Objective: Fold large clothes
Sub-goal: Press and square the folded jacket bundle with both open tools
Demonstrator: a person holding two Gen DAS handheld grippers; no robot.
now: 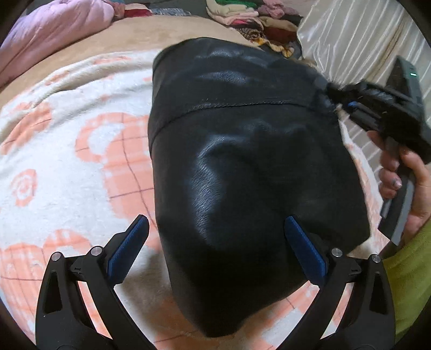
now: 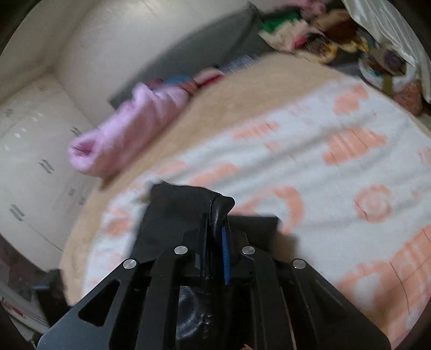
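Observation:
A black leather garment (image 1: 242, 161) lies bunched on a white and peach blanket (image 1: 67, 134) spread over the bed. My left gripper (image 1: 215, 219) hovers open above the garment's near part, one blue pad (image 1: 129, 247) over the blanket and the other over the leather. At the right, my right gripper (image 1: 347, 105) is shut on a corner of the garment, held by a hand (image 1: 409, 183) with a green sleeve. In the right wrist view, the right gripper (image 2: 215, 215) pinches a fold of the black garment (image 2: 175, 210), which rises off the blanket (image 2: 323, 167).
A rolled pink quilt (image 1: 54, 29) (image 2: 129, 126) lies along the bed's far side. A pile of mixed clothes (image 1: 256, 18) (image 2: 309, 29) sits beyond the bed. Shiny white fabric (image 1: 350, 40) hangs at the right. White cupboards (image 2: 35, 121) stand past the bed.

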